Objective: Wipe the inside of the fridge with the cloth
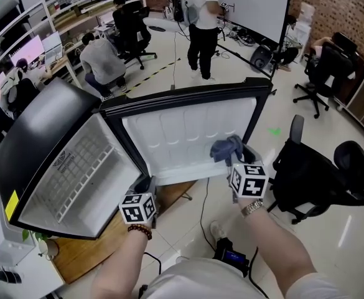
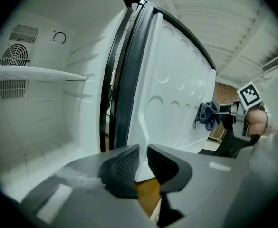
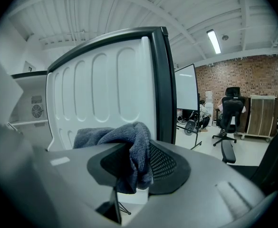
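A small black fridge stands with its door swung wide; its white inside (image 1: pixel 85 167) (image 2: pixel 34 122) holds a shelf (image 2: pixel 34 72). The door's white inner panel (image 1: pixel 188 136) (image 2: pixel 177 89) (image 3: pixel 100 89) faces me. My right gripper (image 1: pixel 234 161) (image 3: pixel 139 163) is shut on a grey-blue cloth (image 1: pixel 227 148) (image 2: pixel 207 115) (image 3: pixel 124 141), held against the lower right of that panel. Near the door's lower hinge corner sits my left gripper (image 1: pixel 145 189) (image 2: pixel 143 163). Its jaws stand a narrow gap apart, and I see nothing pinched between them.
A black office chair (image 1: pixel 318 179) stands close on the right. A wooden board (image 1: pixel 94 254) lies under the fridge, and a cable (image 1: pixel 203 217) runs over the floor by my feet. A person (image 1: pixel 201 23) stands beyond the door near a whiteboard (image 1: pixel 256 5). People sit at desks at far left.
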`<state>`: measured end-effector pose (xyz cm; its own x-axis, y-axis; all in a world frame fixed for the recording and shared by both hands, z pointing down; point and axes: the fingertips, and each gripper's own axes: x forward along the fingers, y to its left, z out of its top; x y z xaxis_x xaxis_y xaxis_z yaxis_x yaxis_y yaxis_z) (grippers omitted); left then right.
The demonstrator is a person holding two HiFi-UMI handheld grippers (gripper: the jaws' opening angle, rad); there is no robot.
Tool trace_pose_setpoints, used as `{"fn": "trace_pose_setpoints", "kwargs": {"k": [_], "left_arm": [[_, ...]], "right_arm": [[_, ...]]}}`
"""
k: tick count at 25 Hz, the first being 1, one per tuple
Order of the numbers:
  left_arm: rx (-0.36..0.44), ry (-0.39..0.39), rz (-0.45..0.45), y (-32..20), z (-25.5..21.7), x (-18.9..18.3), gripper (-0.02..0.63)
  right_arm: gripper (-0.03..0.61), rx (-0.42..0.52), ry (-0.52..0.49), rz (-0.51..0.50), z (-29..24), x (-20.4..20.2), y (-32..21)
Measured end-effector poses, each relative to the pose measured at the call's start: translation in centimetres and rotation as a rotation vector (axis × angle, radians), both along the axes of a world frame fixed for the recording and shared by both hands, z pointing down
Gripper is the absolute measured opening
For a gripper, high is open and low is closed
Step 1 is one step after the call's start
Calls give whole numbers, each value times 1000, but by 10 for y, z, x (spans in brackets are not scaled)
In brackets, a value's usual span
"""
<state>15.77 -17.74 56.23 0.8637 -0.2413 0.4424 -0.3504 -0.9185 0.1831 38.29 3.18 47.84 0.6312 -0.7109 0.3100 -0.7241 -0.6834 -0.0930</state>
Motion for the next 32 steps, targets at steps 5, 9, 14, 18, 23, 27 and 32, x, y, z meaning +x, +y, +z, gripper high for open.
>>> {"fn": "trace_pose_setpoints", "kwargs": {"k": [5,9,14,18,23,27,32], "left_arm": [[4,-2,4,0,0,0,58],[9,-16,16,1,1,0,58],[21,-36,58,5,1,1,60],[26,-52,93,9,1,-1,67],[16,-69,131,15,4,-11,104],[0,-71,121,12,10,-27,104],[-28,-71,120,14,19,-37,104]], "right_arm": [[120,17,-10,-43,0,-19,-10],[120,22,-13,-156,4,-59,-44],[121,9,-33,-304,17,-114,-96],[121,-3,-57,-395,29,-147,-136],[120,-16,-71,-451,37,-169,-172],[120,-33,-77,-454,45,-173,-190],[120,-52,-78,-432,54,-167,-192]]}}
